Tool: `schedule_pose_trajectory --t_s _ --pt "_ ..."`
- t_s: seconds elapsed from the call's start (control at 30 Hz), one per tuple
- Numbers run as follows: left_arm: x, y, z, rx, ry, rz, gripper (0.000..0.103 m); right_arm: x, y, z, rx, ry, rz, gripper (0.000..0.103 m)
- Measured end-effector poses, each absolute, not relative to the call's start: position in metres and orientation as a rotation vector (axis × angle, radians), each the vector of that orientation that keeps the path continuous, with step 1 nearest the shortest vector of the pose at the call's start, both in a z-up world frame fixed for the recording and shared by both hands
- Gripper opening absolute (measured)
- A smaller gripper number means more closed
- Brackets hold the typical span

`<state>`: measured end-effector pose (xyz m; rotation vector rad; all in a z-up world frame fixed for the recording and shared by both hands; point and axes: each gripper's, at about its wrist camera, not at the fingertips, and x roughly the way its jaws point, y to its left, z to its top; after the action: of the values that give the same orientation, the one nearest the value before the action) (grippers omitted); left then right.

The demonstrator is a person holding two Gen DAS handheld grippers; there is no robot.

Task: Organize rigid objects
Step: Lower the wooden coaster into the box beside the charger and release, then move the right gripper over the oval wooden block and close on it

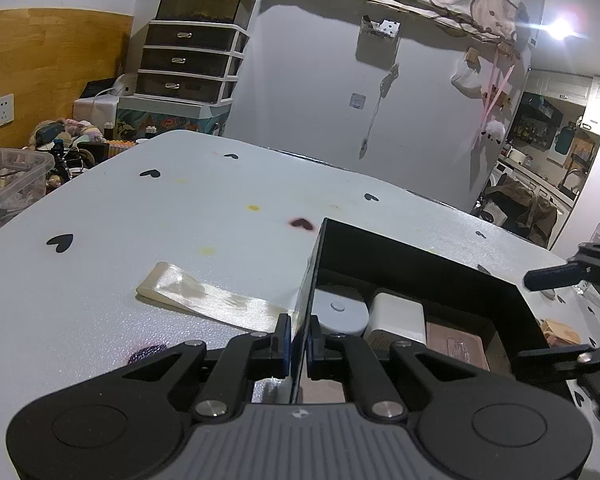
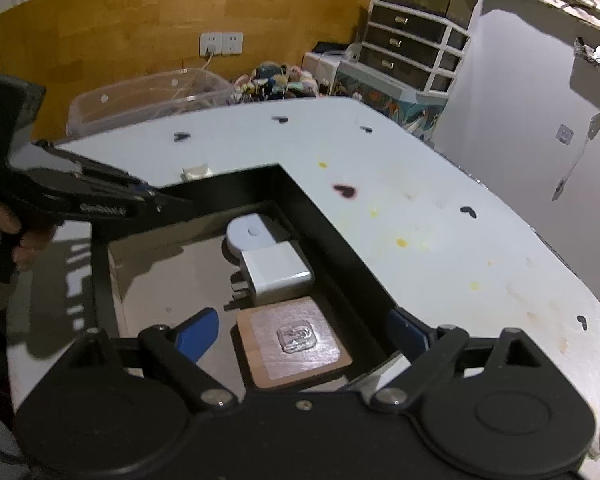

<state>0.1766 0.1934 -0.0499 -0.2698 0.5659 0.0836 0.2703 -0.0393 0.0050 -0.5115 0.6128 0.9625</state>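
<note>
**Left claw pinching box wall, right claw spread wide over the box**

Left gripper [image 1: 298,344]: clenched on the thin upright side wall of the black box [image 1: 416,264], one blue pad pressed against each face. Just ahead and to the right of its tips, inside the box, a round grey-white device [image 1: 342,312]; touching that, a white charger block [image 1: 400,316]; further right, a wooden square [image 1: 456,346] with a clear raised patch. To the left of the tips, outside the wall, a cream ribbon strip [image 1: 208,300] flat on the white heart-print tabletop [image 1: 140,220].

Right gripper [image 2: 300,334]: released, fingers spread wide, left fingertip [image 2: 198,334] inside the box, right one [image 2: 406,330] out past the box wall [image 2: 340,248]. Between the tips, close in, the wooden square [image 2: 294,342] flat on the box floor. Just beyond, the charger block [image 2: 278,272], then the round device [image 2: 250,234] near the far corner. Far left, the other gripper [image 2: 100,196] on the opposite wall. Beyond the table, a clear plastic bin [image 2: 148,96] and a drawer unit [image 2: 414,52].
</note>
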Motion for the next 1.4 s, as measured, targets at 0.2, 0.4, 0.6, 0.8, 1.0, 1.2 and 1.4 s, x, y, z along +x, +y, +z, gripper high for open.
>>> schedule_pose_trajectory --t_s 0.2,0.4,0.6,0.8,1.0,1.2,1.4 --pt "0.176 0.192 -0.050 -0.265 0.570 0.089 0.007 0.262 -0.058 0.020 -0.440 0.542 0.937 0.103" --pt "0.176 0.190 -0.048 -0.259 0.575 0.096 0.007 0.257 -0.084 0.026 -0.360 0.470 0.828 0.103" --pt "0.177 0.188 -0.047 -0.252 0.581 0.104 0.007 0.259 -0.118 0.018 -0.273 0.471 0.685 0.103" --pt "0.178 0.187 -0.048 -0.247 0.592 0.110 0.007 0.265 -0.158 -0.003 -0.163 0.532 0.522 0.103" --pt "0.180 0.187 -0.048 -0.247 0.598 0.118 0.007 0.276 -0.193 -0.025 -0.014 0.619 0.346 0.103" --pt "0.180 0.187 -0.048 -0.253 0.598 0.114 0.007 0.296 -0.216 -0.045 0.116 0.709 0.169 0.103" --pt "0.180 0.188 -0.049 -0.256 0.601 0.112 0.007 0.314 -0.223 -0.058 0.176 0.769 0.071 0.103"
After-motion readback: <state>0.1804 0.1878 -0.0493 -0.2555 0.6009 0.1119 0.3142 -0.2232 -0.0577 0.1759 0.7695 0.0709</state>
